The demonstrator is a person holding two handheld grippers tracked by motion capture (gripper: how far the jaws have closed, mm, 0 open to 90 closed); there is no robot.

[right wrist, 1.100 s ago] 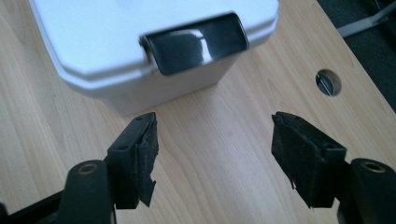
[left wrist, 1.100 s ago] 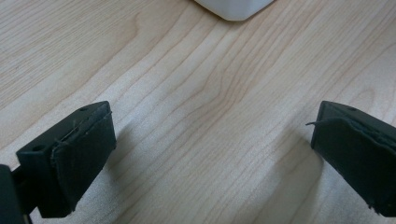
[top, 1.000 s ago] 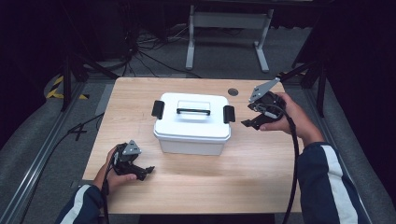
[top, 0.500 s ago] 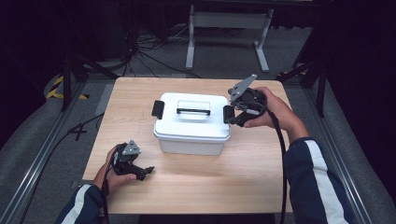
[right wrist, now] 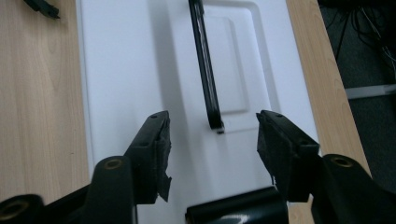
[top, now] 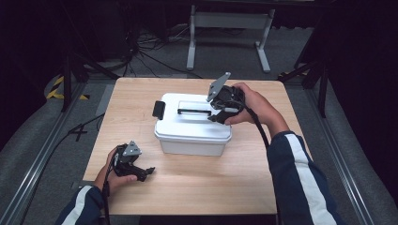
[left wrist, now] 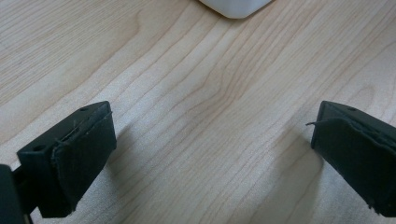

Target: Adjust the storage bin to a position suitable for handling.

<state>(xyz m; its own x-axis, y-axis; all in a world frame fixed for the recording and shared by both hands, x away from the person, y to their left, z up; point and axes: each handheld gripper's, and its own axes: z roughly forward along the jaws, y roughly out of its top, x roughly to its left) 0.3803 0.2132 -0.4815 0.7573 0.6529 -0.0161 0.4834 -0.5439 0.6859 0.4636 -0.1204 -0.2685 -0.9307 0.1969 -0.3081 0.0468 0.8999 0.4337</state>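
Hovering over the white box (top: 192, 125) mid-desk (top: 197, 187), right gripper (right wrist: 212, 135) fingers have just been closing, nothing pinched yet; black handle (right wrist: 205, 70) ahead. Lid's still on. Left gripper (left wrist: 210, 149) idles, fingers spread.

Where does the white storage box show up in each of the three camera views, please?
High view: the white box sits mid-table, under the right gripper.
Left gripper view: one rounded corner of the box pokes in at the top edge, beyond the open jaws.
Right gripper view: the lid spreads across the middle, between and beyond the jaws.
Shared landmark: the wooden table, which shows around the box in all three.
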